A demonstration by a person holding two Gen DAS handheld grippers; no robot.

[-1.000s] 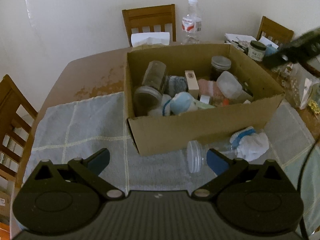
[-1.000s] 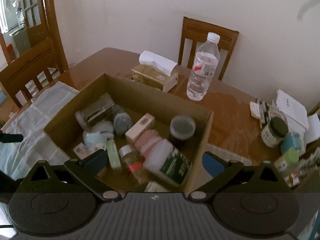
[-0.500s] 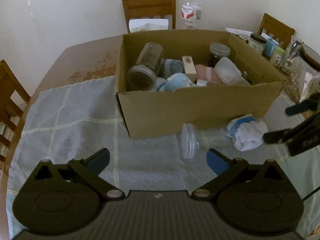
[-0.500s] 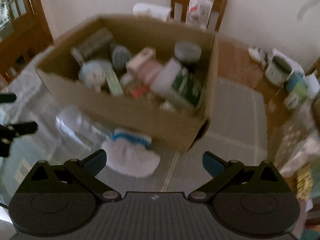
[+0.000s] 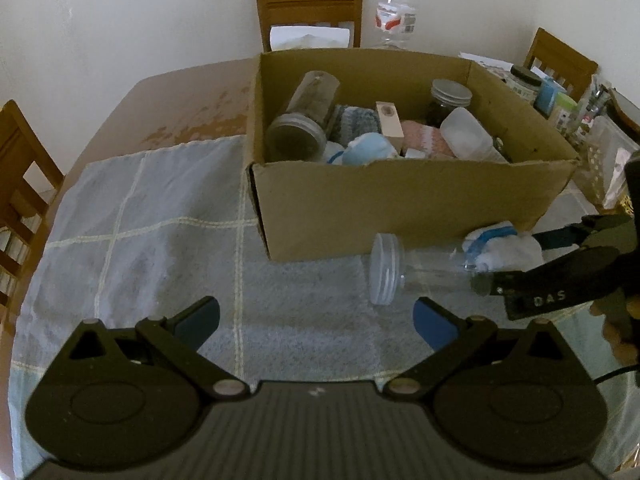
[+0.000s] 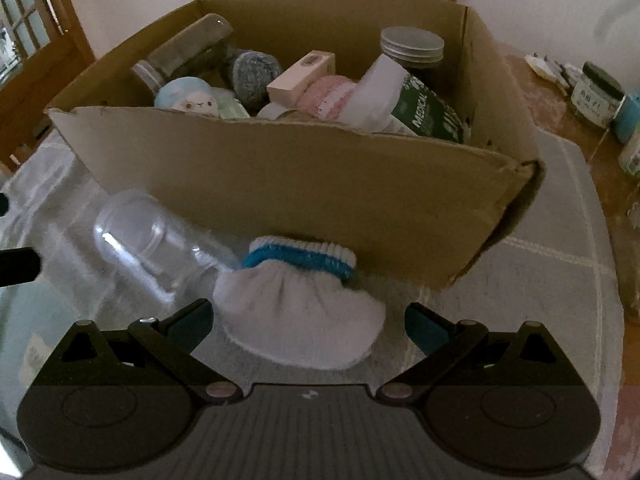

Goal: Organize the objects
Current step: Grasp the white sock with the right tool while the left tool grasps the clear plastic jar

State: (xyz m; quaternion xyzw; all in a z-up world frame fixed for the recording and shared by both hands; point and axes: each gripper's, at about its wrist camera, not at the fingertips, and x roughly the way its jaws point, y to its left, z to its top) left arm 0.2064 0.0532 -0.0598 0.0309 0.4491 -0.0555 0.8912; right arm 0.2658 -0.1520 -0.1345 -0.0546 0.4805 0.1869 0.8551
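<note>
A cardboard box [image 5: 408,204] [image 6: 304,176] stands on a grey checked cloth [image 5: 152,232], filled with jars, socks, a small carton and a plush toy. In front of it lie a clear plastic jar [image 5: 416,270] [image 6: 160,248] on its side and a white sock with a blue band [image 5: 502,246] [image 6: 300,308]. My right gripper [image 6: 308,322] is open, low over the cloth, its fingers on either side of the sock. My left gripper [image 5: 316,318] is open and empty, a little short of the jar's lid.
A water bottle [image 5: 394,12] and a tissue box [image 5: 308,38] stand behind the cardboard box. Jars and small containers [image 6: 598,94] crowd the table's right side. Wooden chairs [image 5: 308,10] surround the table. The cloth left of the box lies bare.
My right gripper has dropped from above the box to the cloth in front of it, closing in on the sock. My left gripper has moved slightly nearer the box.
</note>
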